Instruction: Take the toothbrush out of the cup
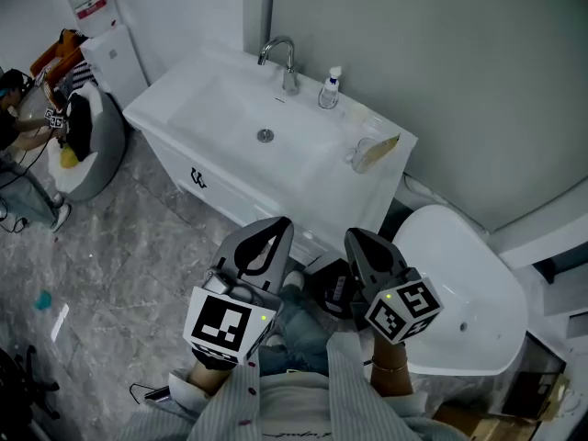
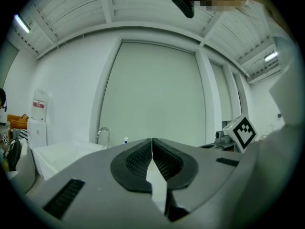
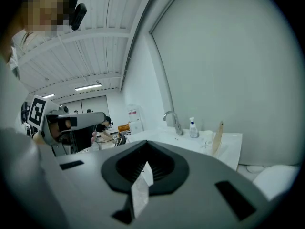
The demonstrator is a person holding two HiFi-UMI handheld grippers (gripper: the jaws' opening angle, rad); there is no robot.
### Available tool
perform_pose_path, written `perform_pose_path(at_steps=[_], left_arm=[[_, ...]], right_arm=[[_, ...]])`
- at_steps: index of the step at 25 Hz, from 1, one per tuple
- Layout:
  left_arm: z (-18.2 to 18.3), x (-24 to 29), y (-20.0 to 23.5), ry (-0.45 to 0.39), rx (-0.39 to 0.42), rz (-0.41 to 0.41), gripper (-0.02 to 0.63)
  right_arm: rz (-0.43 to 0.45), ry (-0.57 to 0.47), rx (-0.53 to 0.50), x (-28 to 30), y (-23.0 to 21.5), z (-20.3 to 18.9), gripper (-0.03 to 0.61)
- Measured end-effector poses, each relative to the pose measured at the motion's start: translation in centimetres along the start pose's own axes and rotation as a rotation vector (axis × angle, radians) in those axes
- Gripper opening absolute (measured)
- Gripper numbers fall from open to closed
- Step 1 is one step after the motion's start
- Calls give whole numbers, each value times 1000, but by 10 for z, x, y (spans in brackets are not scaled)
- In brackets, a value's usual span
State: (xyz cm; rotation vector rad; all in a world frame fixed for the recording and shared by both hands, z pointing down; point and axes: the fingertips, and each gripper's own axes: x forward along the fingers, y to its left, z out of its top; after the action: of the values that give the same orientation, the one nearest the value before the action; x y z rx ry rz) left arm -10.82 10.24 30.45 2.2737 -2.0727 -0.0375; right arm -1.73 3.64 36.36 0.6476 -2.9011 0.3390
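A clear cup [image 1: 364,153] stands on the right corner of the white sink vanity [image 1: 211,108], and a pale toothbrush [image 1: 383,145] leans out of it. The right gripper view shows the same toothbrush [image 3: 218,136] upright in the cup [image 3: 210,141], far ahead. Both grippers hover low in the head view, well short of the vanity. My left gripper [image 1: 277,224] is shut and empty, as its own view confirms [image 2: 152,141]. My right gripper [image 1: 355,237] is also shut with nothing between its jaws [image 3: 145,146].
A faucet [image 1: 281,61] and a small soap bottle [image 1: 330,89] stand at the back of the basin. A white toilet [image 1: 464,301] sits to the right of the vanity. A grey seat [image 1: 96,141], a water dispenser [image 1: 103,28] and a person [image 1: 16,118] are at left.
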Motion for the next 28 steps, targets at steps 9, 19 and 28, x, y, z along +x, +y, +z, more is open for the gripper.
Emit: perform_pose_path(at_steps=[9, 19, 28], left_arm=[[11, 81, 39, 25, 9, -6, 18], [21, 179, 60, 27, 16, -72, 18], [18, 238, 58, 42, 12, -153, 18]], right_arm=[[-20, 8, 22, 57, -61, 27, 11], [-63, 20, 34, 105, -134, 49, 11], [-110, 28, 54, 121, -176, 51, 11]])
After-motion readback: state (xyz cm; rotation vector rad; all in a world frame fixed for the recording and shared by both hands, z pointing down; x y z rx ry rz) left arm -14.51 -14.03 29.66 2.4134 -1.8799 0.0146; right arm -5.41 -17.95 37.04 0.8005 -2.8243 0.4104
